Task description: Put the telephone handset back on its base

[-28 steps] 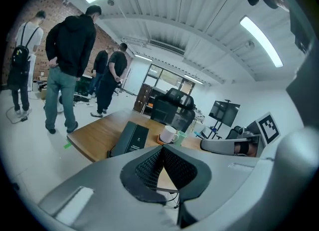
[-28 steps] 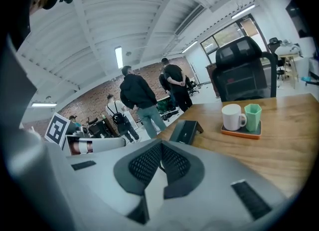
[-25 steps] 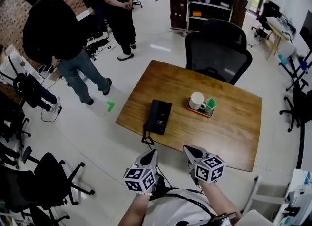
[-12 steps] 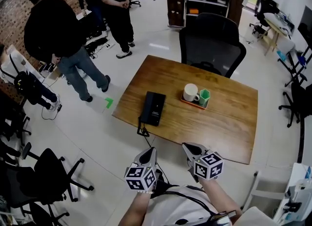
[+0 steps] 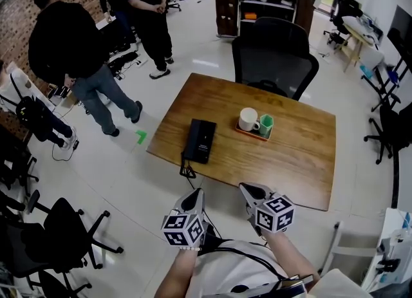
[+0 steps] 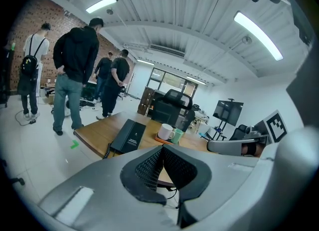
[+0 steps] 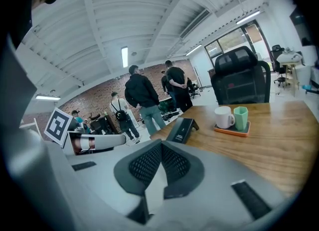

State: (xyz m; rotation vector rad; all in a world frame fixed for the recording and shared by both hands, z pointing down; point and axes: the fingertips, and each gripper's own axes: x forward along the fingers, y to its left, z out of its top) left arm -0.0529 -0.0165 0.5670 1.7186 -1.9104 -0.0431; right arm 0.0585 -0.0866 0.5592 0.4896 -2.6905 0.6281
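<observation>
The black telephone point(image 5: 201, 140) lies flat on the left part of the wooden table point(image 5: 296, 155), and its cord point(image 5: 188, 170) hangs over the near edge. I cannot tell the handset from the base at this distance. Both grippers hang in front of the table's near edge, well short of the phone. My left gripper point(image 5: 195, 195) is shut with nothing in it, and so is my right gripper point(image 5: 248, 191). The telephone point(image 6: 128, 135) shows far ahead in the left gripper view, beyond the closed left gripper point(image 6: 162, 148). The right gripper view shows the telephone point(image 7: 180, 129) past the closed right gripper point(image 7: 160, 145).
An orange tray point(image 5: 253, 133) with a white mug point(image 5: 247, 120) and a green cup point(image 5: 266, 124) sits right of the phone. A black office chair point(image 5: 273, 55) stands behind the table. People point(image 5: 77, 52) stand at the far left. More chairs point(image 5: 58, 229) are at the lower left.
The view has shifted, so the table and phone sit a little higher and further left in the head view. Both grippers stay shut, low in front of me.
</observation>
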